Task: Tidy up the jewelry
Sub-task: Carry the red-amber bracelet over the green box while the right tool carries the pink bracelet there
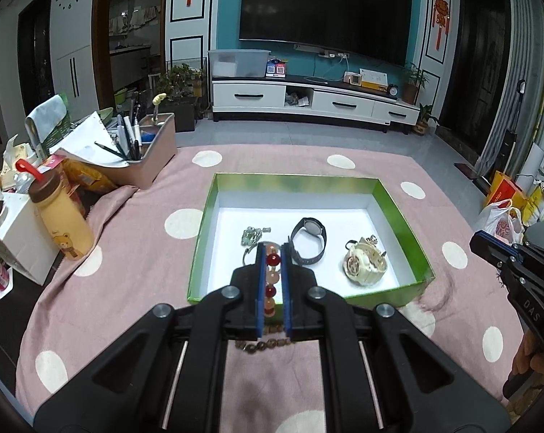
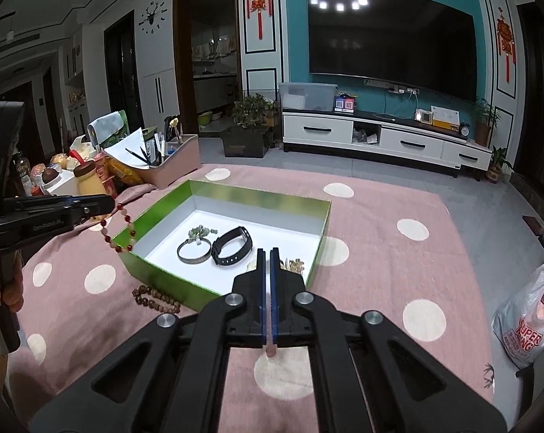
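Note:
A green box with a white floor sits on the pink dotted cloth. It holds a black watch, a cream watch, a green charm and a silver bangle. My left gripper is shut on a red and peach bead bracelet, which hangs over the box's near left corner in the right wrist view. A brown bead bracelet lies on the cloth in front of the box. My right gripper is shut and empty, above the box's near right side.
A pink organizer with pens, a yellow bottle, a white carton and snacks crowd the table's left. A plastic bag sits at the right. A TV stand is beyond the table.

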Demonstrator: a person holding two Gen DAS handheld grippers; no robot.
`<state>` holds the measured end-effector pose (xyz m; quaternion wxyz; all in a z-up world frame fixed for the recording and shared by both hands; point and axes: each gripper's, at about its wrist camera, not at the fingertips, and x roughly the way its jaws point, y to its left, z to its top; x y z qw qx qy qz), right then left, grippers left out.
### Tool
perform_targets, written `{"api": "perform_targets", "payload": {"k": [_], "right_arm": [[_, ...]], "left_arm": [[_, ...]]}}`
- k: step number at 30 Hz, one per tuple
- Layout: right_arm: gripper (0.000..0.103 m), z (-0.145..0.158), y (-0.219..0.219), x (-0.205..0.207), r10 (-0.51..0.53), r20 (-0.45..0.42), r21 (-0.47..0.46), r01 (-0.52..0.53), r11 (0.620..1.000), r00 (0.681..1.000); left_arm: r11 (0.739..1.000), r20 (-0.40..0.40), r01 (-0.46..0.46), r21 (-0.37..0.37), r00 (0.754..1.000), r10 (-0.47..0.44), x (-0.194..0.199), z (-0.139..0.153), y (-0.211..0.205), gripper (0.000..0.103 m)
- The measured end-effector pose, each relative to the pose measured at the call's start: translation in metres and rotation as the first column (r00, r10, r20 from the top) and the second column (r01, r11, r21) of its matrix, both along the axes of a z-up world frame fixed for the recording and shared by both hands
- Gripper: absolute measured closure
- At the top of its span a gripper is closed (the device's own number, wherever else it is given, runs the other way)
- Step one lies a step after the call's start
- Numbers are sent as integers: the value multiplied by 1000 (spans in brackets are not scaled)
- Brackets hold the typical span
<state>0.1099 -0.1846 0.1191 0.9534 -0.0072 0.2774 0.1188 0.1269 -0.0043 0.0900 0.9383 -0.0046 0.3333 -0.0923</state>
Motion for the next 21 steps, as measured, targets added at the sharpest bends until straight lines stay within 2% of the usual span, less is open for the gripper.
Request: {"api": "perform_targets", "payload": {"k": [4, 8, 9, 11, 14, 17, 21], "right_arm": [[102, -5, -1, 13, 3, -28, 22, -3, 1000, 1000], [99, -20, -5, 12, 53, -112, 49, -48, 998, 992], [97, -29, -6, 11, 66, -153, 60, -58, 997, 986], [82, -49, -10, 7, 83, -232, 87, -64, 994, 969], [73, -78, -19, -3, 58, -311, 87, -32, 996, 949], [73, -101, -24, -12, 49, -378, 95, -14, 995, 925], [73, -114, -18, -18, 45, -402, 62, -22, 998, 914]], "left_arm": [[1000, -20, 10, -23, 1000, -10, 14, -5, -4, 96], [999, -25, 30, -29, 999, -31, 16, -11, -11, 96], [999, -27, 36, -30, 999, -36, 16, -13, -13, 96], [998, -33, 46, -33, 998, -47, 15, -17, -17, 96], [998, -45, 58, -37, 997, -60, 11, -24, -19, 96], [997, -52, 67, -44, 996, -69, 5, -29, -20, 96], [996, -51, 71, -53, 996, -73, -3, -29, -20, 96]]}}
